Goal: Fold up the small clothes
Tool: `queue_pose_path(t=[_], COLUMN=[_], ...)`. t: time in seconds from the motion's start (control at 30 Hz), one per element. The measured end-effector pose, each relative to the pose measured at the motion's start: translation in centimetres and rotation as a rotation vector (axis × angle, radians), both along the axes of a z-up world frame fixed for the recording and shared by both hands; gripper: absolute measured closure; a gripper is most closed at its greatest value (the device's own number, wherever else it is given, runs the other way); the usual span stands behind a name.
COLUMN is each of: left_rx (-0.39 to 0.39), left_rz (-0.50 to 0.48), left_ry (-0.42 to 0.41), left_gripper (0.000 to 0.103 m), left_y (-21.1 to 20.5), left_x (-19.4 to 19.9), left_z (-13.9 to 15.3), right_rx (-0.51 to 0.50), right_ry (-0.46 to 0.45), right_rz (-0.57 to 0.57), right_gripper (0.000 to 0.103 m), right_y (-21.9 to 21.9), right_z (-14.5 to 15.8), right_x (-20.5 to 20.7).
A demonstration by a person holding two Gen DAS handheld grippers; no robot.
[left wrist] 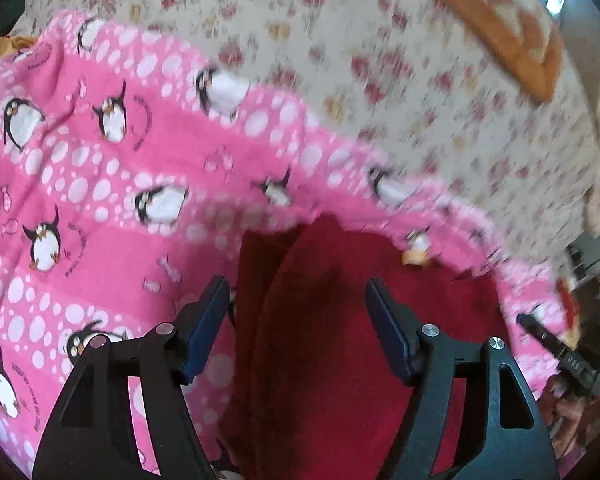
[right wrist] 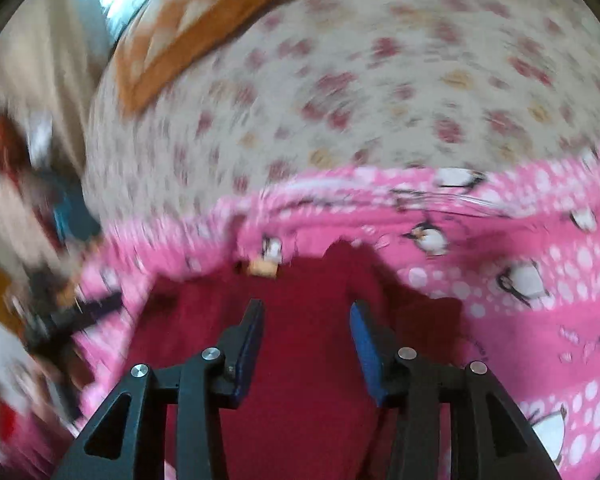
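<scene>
A dark red garment (left wrist: pixel 332 320) lies on a pink penguin-print blanket (left wrist: pixel 100 184). My left gripper (left wrist: pixel 298 292) is open, its blue-padded fingers spread just above the red cloth, holding nothing. In the right wrist view the same red garment (right wrist: pixel 300 360) lies under my right gripper (right wrist: pixel 306 312), which is open and empty too. The right gripper also shows in the left wrist view (left wrist: pixel 548 336) at the blanket's right edge. The left gripper shows blurred at the left of the right wrist view (right wrist: pixel 84 312). Both views are motion-blurred.
The pink blanket (right wrist: pixel 540 280) lies on a bed with a cream floral sheet (left wrist: pixel 380 60). An orange pillow (left wrist: pixel 500 28) lies at the far end of the bed; it also shows in the right wrist view (right wrist: pixel 196 36).
</scene>
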State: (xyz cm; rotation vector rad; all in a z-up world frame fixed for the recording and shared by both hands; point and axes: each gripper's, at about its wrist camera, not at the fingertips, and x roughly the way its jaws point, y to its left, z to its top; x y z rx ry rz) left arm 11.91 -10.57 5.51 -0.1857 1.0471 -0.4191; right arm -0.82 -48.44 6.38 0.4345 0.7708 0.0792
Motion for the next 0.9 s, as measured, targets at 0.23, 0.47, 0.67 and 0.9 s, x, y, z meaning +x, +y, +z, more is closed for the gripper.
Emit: queue_pose_path(t=[0.23, 0.47, 0.67, 0.9], left_rx=[0.069, 0.006, -0.012, -0.041], left_rz=[-0.044, -0.132, -0.214, -0.244], left_ry=[0.101, 0.056, 0.093, 0.105], left_gripper=[0.033, 0.032, 0.032, 0.032], left_y=[-0.3, 3.7, 5.0, 4.7], left_x=[-0.7, -5.3, -10.4, -12.3], left_z=[-3.1, -0.1, -1.2, -3.0], right_rx=[-0.101, 0.003, 0.019, -0.003], right_ry=[0.207, 0.125, 0.130, 0.156], right_rz=[-0.093, -0.050, 0.017, 0.064], right_gripper=[0.059, 0.059, 0.059, 0.059], right_y=[0.8, -0.2, 1.5, 3.8], right_z=[-6.3, -2.6, -1.6, -3.6], right_x=[5.0, -1.8, -9.1, -11.3])
